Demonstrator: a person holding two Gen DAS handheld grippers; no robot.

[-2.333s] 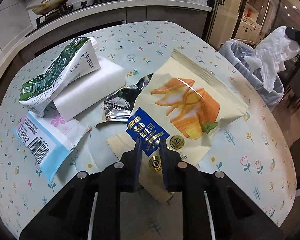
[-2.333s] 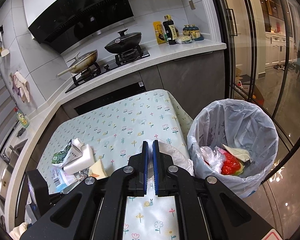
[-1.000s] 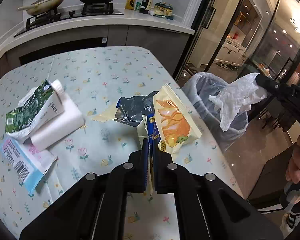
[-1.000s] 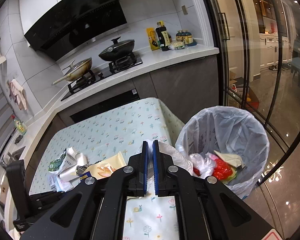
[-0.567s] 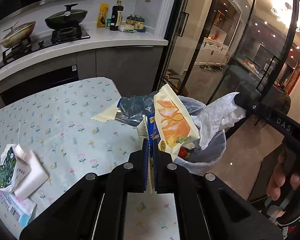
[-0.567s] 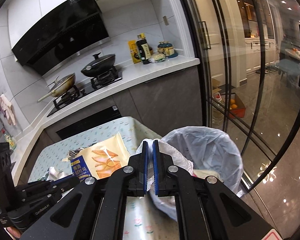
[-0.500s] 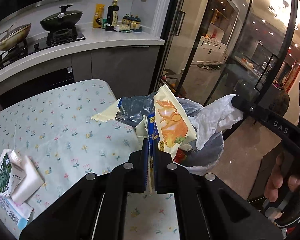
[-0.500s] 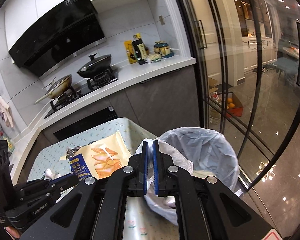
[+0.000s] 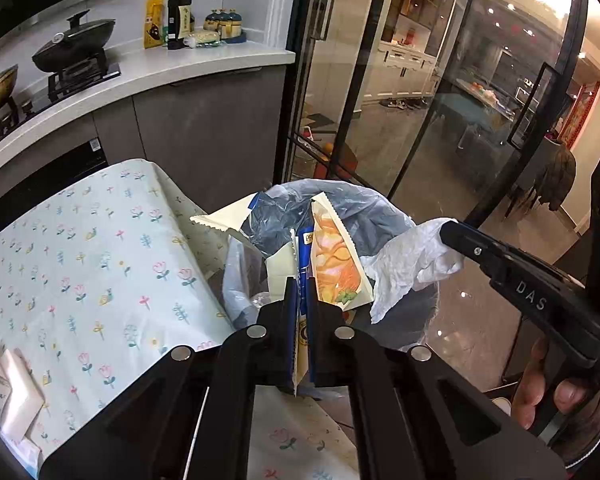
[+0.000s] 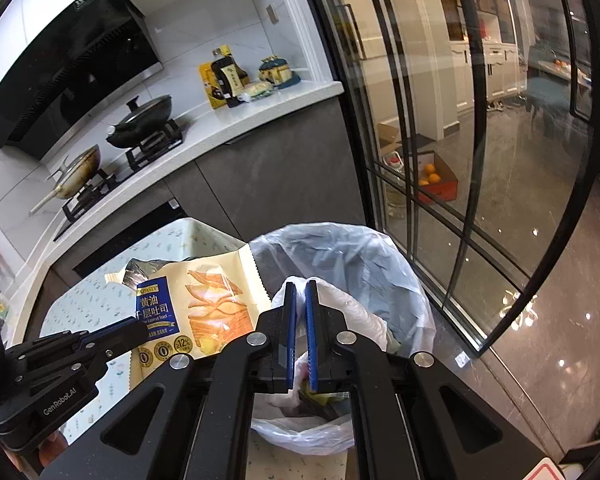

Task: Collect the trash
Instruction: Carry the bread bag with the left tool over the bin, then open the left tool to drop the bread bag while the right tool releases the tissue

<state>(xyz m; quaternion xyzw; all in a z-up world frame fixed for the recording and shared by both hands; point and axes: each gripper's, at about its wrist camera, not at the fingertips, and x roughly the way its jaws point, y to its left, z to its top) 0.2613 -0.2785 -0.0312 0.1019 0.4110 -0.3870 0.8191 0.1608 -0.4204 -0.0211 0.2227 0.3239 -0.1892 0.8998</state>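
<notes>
My left gripper [image 9: 302,284] is shut on a cream toast wrapper [image 9: 334,264] with an orange picture and blue label, held over the trash bin [image 9: 352,204] lined with a clear bag. The wrapper also shows in the right wrist view [image 10: 204,304], with the left gripper [image 10: 136,330] below it. My right gripper [image 10: 301,288] is shut on a crumpled white plastic bag [image 10: 352,312] above the bin [image 10: 364,256]. In the left wrist view the right gripper [image 9: 446,230] holds that white bag [image 9: 408,264] over the bin's right side.
The table with a floral cloth [image 9: 80,264] is left of the bin, with a carton and white packaging [image 9: 8,388] at its near left. A counter with a pot [image 9: 74,38] and bottles is behind. Glass doors [image 9: 380,92] stand behind the bin.
Both grippers have moved right, away from the table and over the bin. The left gripper lifted the toast wrapper off the table. The right gripper still holds the white bag.
</notes>
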